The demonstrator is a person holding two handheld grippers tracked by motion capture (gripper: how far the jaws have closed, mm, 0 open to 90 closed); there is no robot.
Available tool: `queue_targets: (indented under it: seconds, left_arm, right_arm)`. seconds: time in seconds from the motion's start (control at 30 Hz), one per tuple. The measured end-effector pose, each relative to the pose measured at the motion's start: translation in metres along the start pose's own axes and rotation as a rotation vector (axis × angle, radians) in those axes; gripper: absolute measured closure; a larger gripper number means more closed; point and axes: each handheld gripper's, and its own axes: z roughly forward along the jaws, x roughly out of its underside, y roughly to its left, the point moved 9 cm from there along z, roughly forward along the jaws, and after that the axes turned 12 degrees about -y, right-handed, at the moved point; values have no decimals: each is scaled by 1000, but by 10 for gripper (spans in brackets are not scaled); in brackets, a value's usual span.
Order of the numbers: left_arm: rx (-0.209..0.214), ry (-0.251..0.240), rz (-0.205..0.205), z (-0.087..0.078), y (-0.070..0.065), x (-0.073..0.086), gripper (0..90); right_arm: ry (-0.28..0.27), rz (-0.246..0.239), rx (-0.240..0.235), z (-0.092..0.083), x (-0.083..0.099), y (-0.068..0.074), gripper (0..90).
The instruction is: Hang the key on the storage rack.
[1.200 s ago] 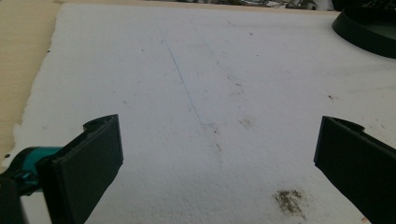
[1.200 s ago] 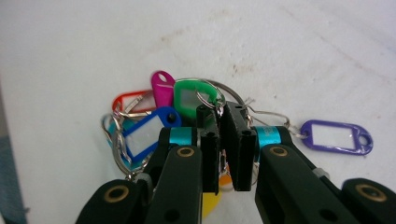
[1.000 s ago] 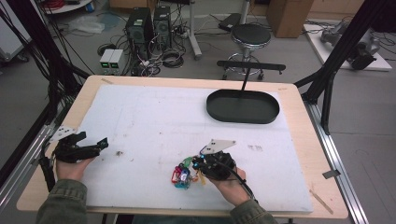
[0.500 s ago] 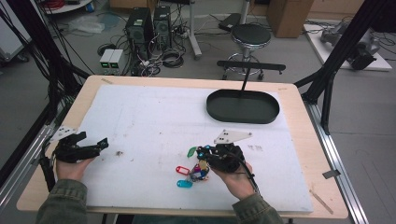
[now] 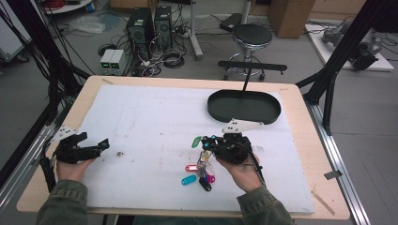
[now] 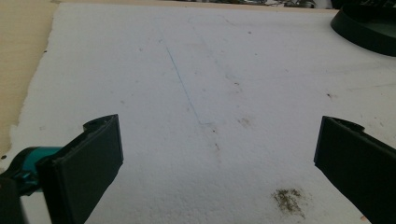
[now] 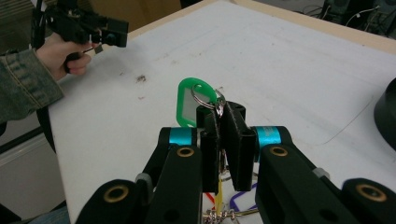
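Resting near the left edge of the white foam-covered table (image 5: 141,117), the black left gripper (image 5: 96,146) is being held in a hand (image 5: 71,168), its jaws spread wide apart over bare, lightly stained board with nothing between them. Further right, near the table's front middle, a bunch of coloured plastic key tags on metal rings (image 5: 199,168) is being lifted by the black right gripper (image 7: 220,122), whose jaws are being pressed together on the ring beside a green tag (image 7: 190,103); the remaining tags are being left dangling down to the board. Beyond, toward the far right, a black oval tray (image 5: 244,107) is being left unoccupied.
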Motion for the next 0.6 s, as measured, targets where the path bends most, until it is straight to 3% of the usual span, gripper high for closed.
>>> queue_targets:
  seconds: [0.4, 0.6]
  left_arm:
    - [1, 2, 0, 0, 0, 0, 17]
    - [1, 1, 1, 1, 0, 0, 17]
  right_arm:
    - [-39, 33, 18, -5, -31, -14, 848]
    - [-58, 27, 34, -7, -48, -24, 848]
